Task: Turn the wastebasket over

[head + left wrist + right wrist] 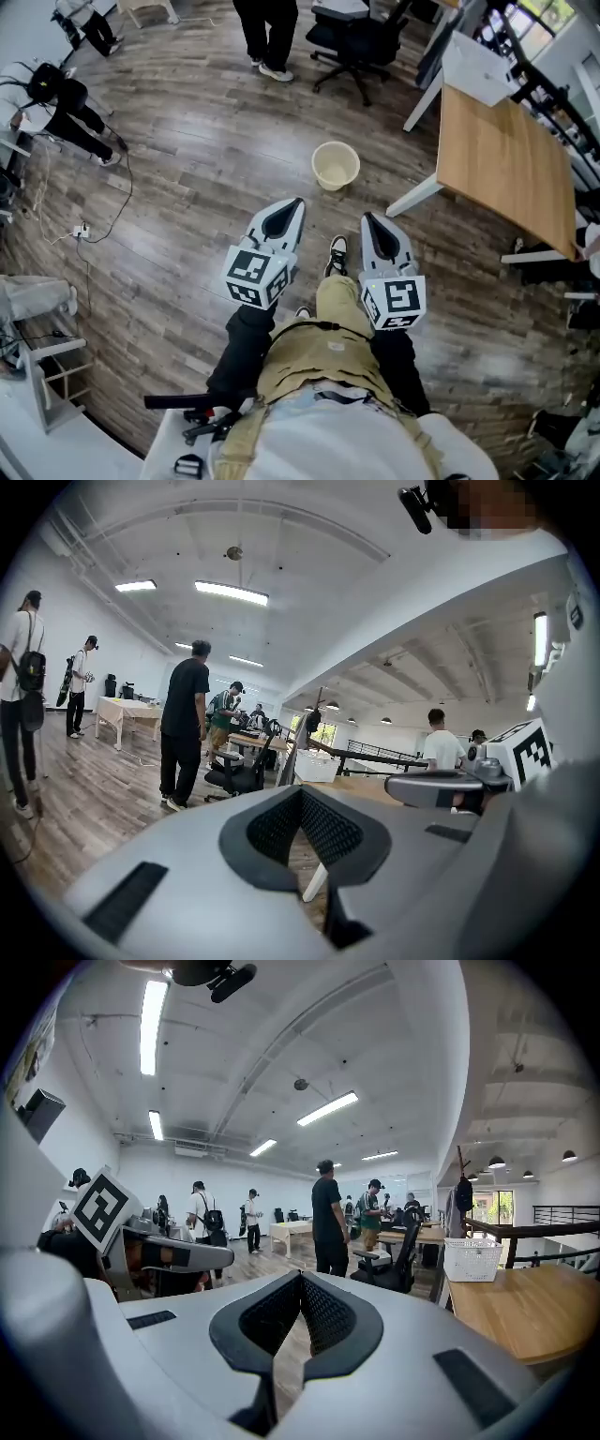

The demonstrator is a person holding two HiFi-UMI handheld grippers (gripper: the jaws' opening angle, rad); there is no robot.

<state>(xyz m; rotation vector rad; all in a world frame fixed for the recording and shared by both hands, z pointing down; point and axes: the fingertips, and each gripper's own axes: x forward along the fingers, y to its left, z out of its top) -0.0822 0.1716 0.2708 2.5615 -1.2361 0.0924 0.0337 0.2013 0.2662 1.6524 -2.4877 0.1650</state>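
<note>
The wastebasket (335, 166), a cream round bin, stands upright with its mouth up on the wood floor in the head view. Both grippers are held level in front of the person, a short way short of it. My left gripper (296, 202) points toward the bin's left side and my right gripper (367, 217) toward its right; neither touches it. Each pair of jaws is shut with nothing between them, as the left gripper view (302, 791) and the right gripper view (300, 1277) also show. The bin is hidden in both gripper views.
A wooden table (506, 159) with white legs stands right of the bin. A black office chair (361, 42) and a standing person (267, 37) are beyond it. A cable (112, 202) runs across the floor at left. My own shoe (336, 253) is between the grippers.
</note>
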